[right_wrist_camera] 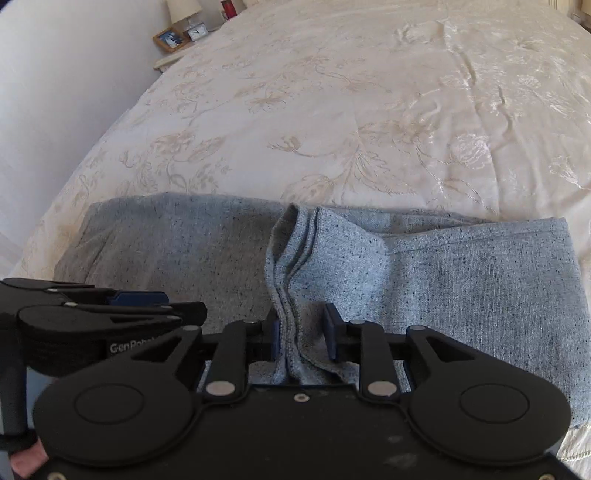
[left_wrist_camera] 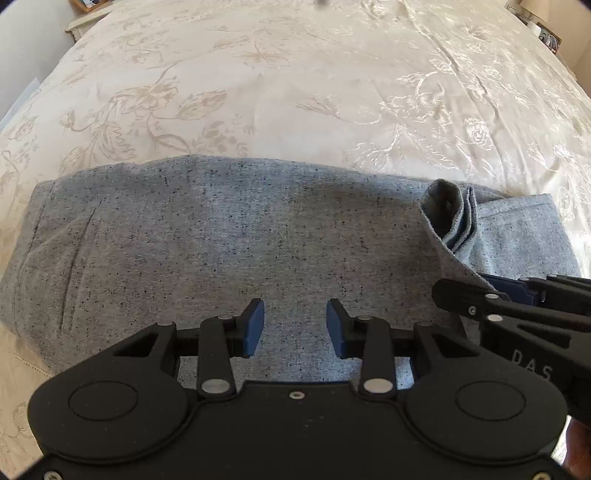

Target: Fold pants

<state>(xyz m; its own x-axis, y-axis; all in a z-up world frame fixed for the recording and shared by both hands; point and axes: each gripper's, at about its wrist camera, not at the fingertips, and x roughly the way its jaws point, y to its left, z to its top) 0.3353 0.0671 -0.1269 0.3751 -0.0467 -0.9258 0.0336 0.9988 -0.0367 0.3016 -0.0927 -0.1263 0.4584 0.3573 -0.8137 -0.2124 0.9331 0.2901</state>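
Grey speckled pants [left_wrist_camera: 221,240] lie folded across the near part of a cream bedspread [left_wrist_camera: 295,74]. My left gripper [left_wrist_camera: 295,326] hovers open just over their middle, with nothing between its blue pads. At the right, a layered edge of the pants [left_wrist_camera: 454,214] is raised off the flat cloth and runs into my right gripper [left_wrist_camera: 491,291]. In the right wrist view that layered edge [right_wrist_camera: 295,251] stands between the pads of my right gripper [right_wrist_camera: 303,332], which is shut on it. The rest of the pants [right_wrist_camera: 461,295] lies flat to the right. My left gripper [right_wrist_camera: 162,299] shows at the left.
The floral bedspread [right_wrist_camera: 332,110] stretches far beyond the pants. A nightstand [right_wrist_camera: 177,37] with a lamp, a picture frame and a clock stands at the far left corner, beside a white wall. Small items [left_wrist_camera: 546,33] sit past the bed's far right corner.
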